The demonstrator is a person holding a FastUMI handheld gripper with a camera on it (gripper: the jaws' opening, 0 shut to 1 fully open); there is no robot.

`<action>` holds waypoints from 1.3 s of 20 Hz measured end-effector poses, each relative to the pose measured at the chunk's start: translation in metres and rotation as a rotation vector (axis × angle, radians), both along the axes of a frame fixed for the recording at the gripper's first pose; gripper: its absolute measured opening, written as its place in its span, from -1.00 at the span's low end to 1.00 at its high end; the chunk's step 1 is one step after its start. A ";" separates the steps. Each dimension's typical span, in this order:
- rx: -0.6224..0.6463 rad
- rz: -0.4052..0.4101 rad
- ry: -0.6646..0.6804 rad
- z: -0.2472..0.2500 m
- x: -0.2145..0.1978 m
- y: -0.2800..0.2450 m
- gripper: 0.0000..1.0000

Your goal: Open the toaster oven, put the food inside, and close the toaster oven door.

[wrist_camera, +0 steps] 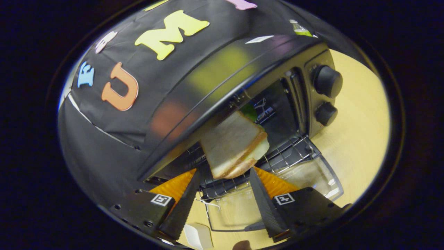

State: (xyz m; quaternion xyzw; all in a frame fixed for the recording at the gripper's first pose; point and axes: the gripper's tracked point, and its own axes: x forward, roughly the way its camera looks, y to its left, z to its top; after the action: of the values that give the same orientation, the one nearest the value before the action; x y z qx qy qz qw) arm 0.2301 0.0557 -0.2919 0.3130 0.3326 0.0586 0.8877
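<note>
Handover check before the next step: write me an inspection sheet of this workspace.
Surface: pale wooden tabletop under the oven.
Job's things: toaster oven with its glass door folded down open; sandwich tilted at the mouth, over the wire rack, just ahead of the claw's fingers; two knobs on the oven's panel.
Clutter: a small white object on the table near the claw, too little of it seen to identify.
Grippers: claw open, fingers spread on either side of the sandwich's near edge, apparently not pressing on it.
Cables: nothing seen.
Surroundings: black cloth wall behind the oven.
</note>
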 end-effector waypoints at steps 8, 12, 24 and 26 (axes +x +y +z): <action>-0.314 0.083 -0.103 0.060 -0.079 -0.012 0.87; -0.472 0.104 -0.157 0.069 -0.125 -0.018 0.91; -0.618 0.159 -0.010 -0.045 -0.170 -0.027 0.95; -0.648 0.161 0.026 -0.071 -0.166 -0.032 0.95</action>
State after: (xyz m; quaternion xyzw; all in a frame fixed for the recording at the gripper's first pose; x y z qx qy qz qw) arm 0.0642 0.0236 -0.3628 -0.0119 0.3688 0.0159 0.9293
